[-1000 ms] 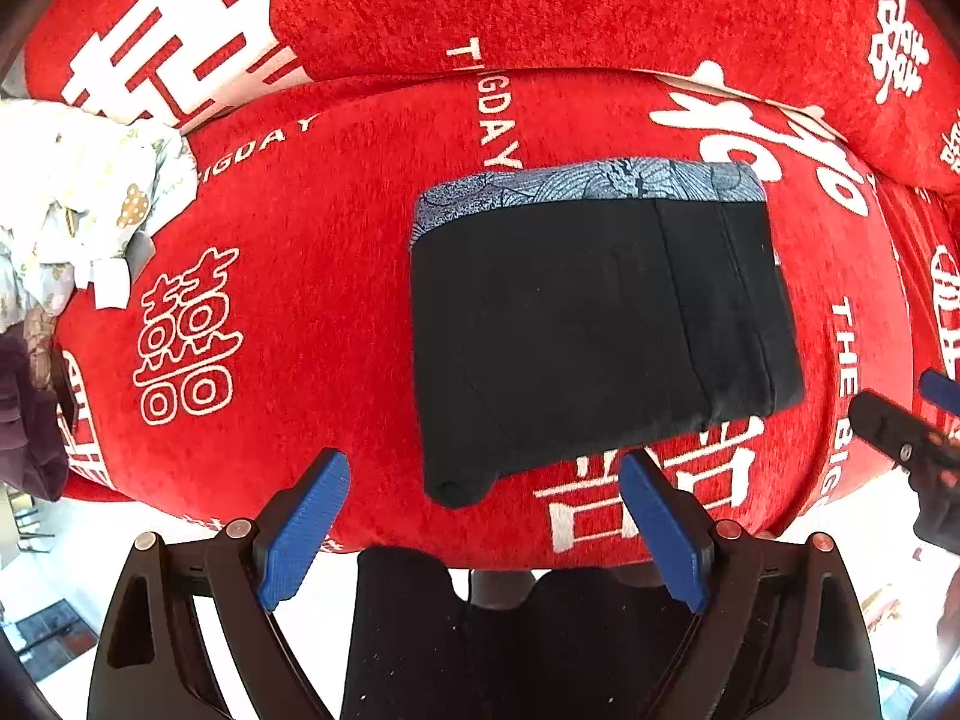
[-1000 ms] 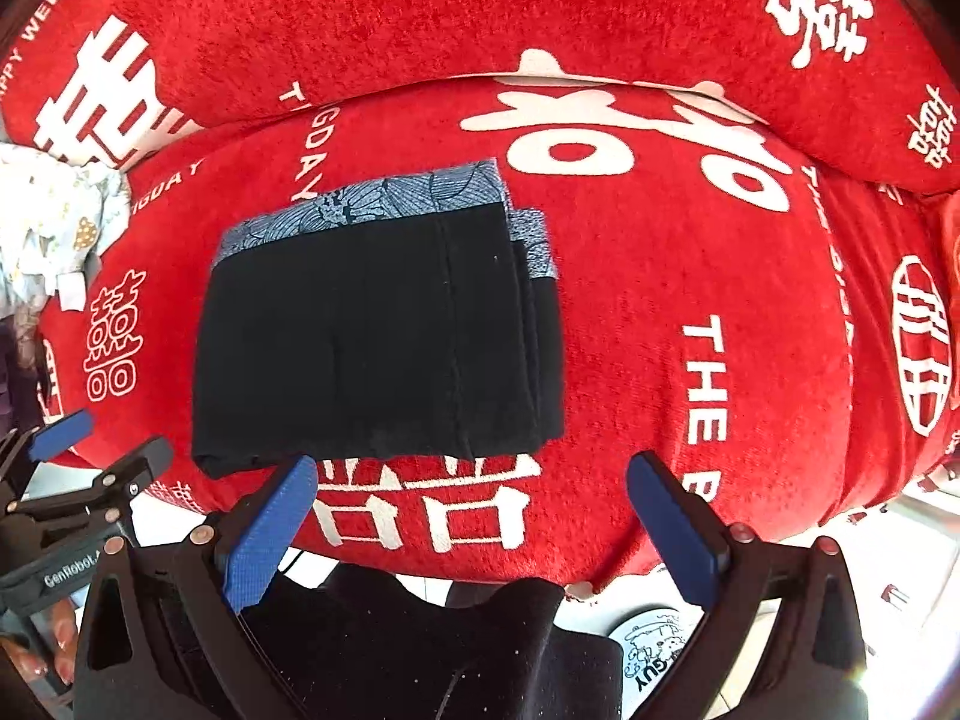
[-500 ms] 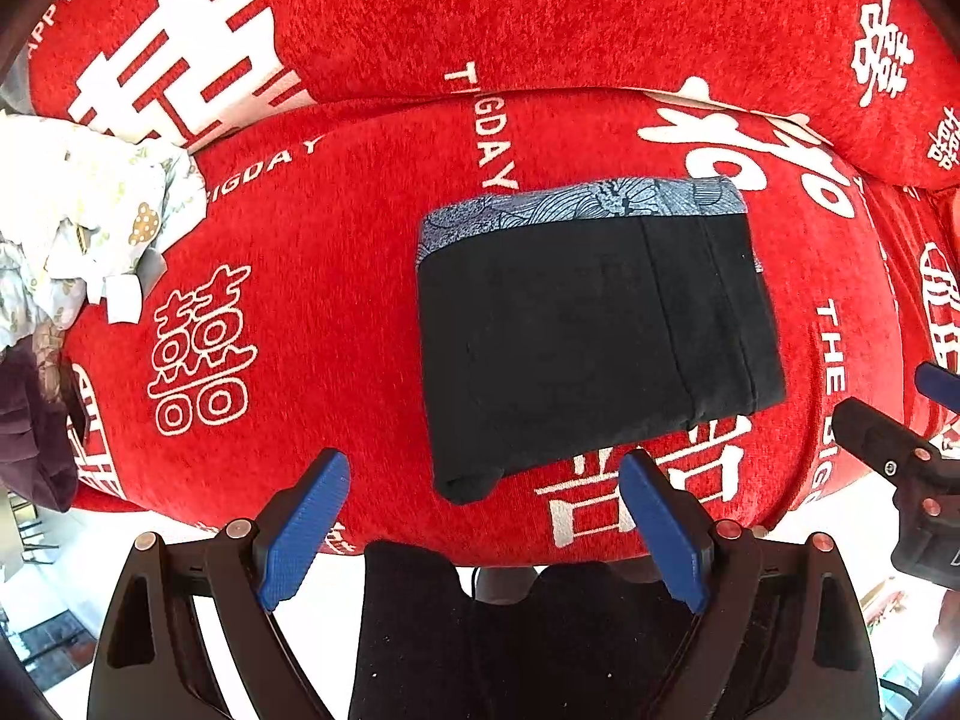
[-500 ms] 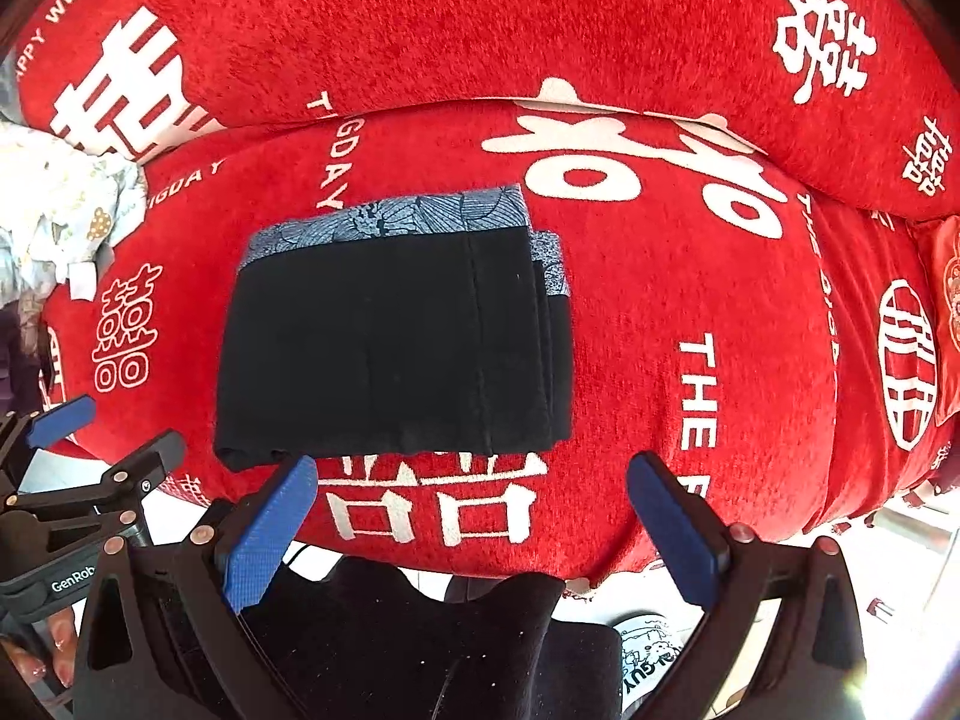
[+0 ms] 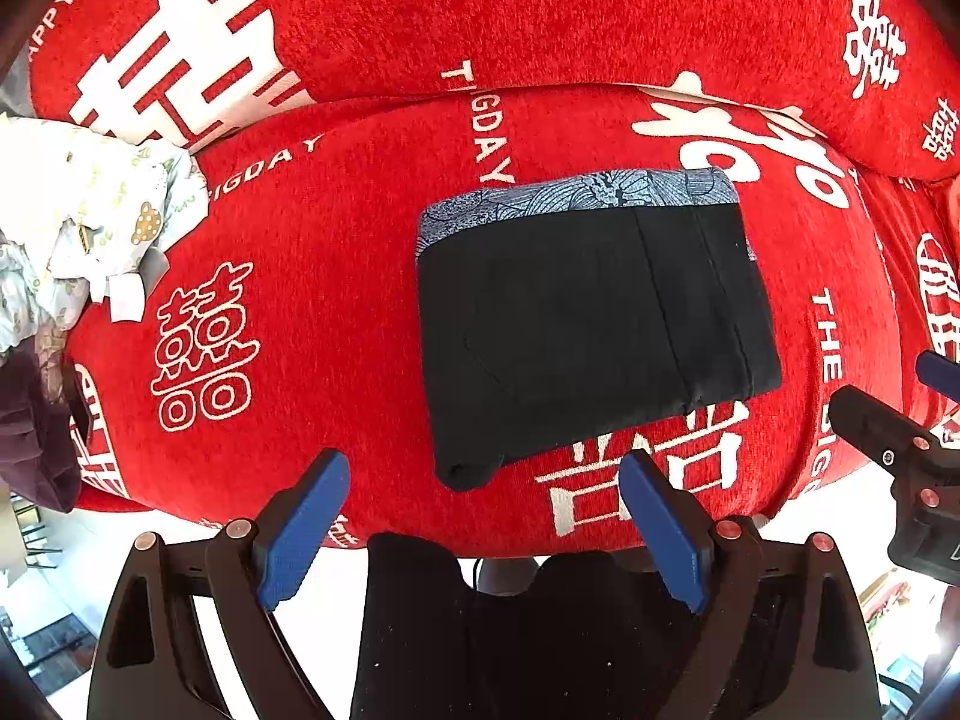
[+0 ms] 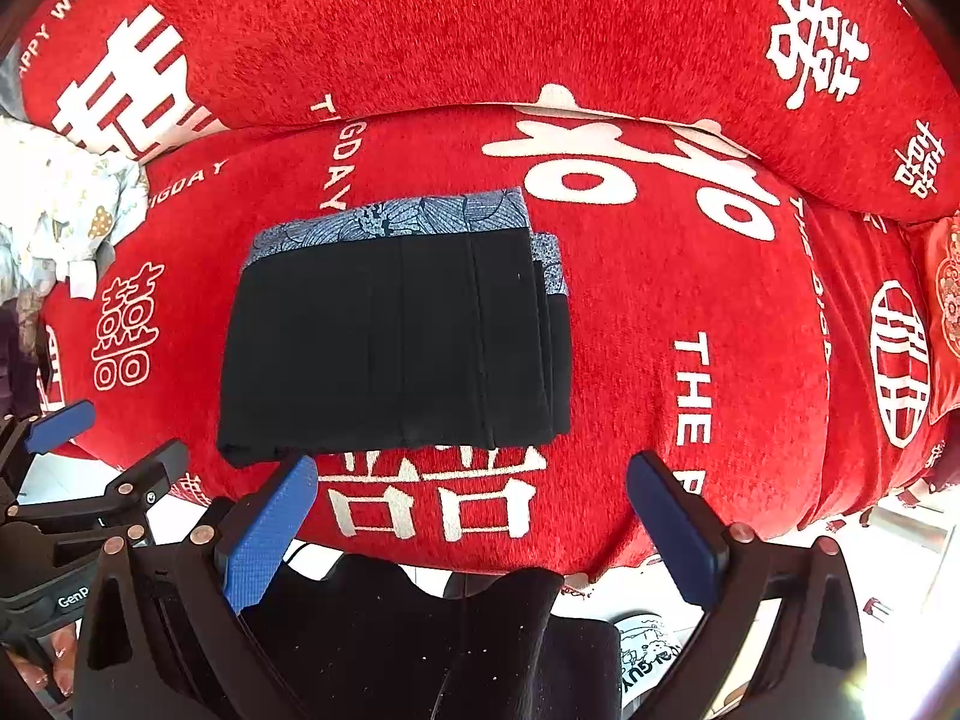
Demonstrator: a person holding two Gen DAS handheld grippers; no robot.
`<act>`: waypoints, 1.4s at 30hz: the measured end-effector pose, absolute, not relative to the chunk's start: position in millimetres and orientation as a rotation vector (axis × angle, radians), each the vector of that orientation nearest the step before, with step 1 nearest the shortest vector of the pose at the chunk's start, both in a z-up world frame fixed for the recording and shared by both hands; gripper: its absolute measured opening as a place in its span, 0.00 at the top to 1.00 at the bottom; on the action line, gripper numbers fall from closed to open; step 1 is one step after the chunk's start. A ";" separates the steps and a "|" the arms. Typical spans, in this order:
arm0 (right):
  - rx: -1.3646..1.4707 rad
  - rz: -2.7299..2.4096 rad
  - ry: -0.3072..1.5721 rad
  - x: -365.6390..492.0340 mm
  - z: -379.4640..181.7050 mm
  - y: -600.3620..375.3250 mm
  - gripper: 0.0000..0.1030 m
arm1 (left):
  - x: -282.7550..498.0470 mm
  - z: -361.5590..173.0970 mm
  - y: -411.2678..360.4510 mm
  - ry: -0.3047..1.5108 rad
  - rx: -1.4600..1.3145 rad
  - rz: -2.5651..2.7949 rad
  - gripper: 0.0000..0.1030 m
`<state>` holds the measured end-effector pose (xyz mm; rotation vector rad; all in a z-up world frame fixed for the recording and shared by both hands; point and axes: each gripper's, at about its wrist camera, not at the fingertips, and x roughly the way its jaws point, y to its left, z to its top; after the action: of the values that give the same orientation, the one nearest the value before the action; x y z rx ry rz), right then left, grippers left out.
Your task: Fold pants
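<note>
Black pants (image 5: 588, 324) with a blue patterned waistband lie folded into a neat rectangle on the red sofa seat (image 5: 312, 300); they also show in the right wrist view (image 6: 390, 342). My left gripper (image 5: 483, 498) is open and empty, hovering off the seat's front edge, near the pants' front left corner. My right gripper (image 6: 471, 498) is open and empty, off the front edge below the pants' right half. Each gripper shows at the edge of the other's view: the right one (image 5: 900, 438), the left one (image 6: 90, 462).
A pile of white patterned laundry (image 5: 72, 228) and a dark garment (image 5: 30, 420) sit at the sofa's left end. The red backrest cushion (image 5: 480, 12) rises behind the seat. The person's dark-clothed legs (image 6: 432, 642) are below the grippers.
Both grippers have drawn back from the sofa, so the folded pants look smaller and farther away. The pants have not moved.
</note>
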<state>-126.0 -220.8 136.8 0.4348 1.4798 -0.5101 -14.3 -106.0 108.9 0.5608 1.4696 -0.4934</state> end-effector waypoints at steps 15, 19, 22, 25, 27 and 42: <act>0.433 -0.519 1.476 -128.4 137.8 -220.2 0.00 | -20.3 112.3 -107.2 1.429 0.596 -0.498 0.11; 0.430 -0.521 1.476 -128.0 138.0 -221.0 0.00 | -20.3 111.5 -107.6 1.432 0.594 -0.496 0.11; 0.429 -0.521 1.478 -127.7 137.9 -221.4 0.00 | -20.8 111.1 -107.4 1.435 0.591 -0.495 0.11; 0.429 -0.523 1.477 -128.0 137.9 -221.2 0.00 | -20.4 110.6 -107.3 1.437 0.592 -0.495 0.11; 0.429 -0.522 1.477 -127.4 137.3 -221.5 0.00 | -20.6 110.5 -107.4 1.437 0.591 -0.495 0.11; 0.433 -0.524 1.481 -125.3 134.1 -218.5 0.00 | -22.3 107.2 -110.8 1.444 0.601 -0.507 0.11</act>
<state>-125.3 -218.5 134.1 0.4326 1.4812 -0.5239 -22.3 -110.8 107.2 0.6008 1.4444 -0.5065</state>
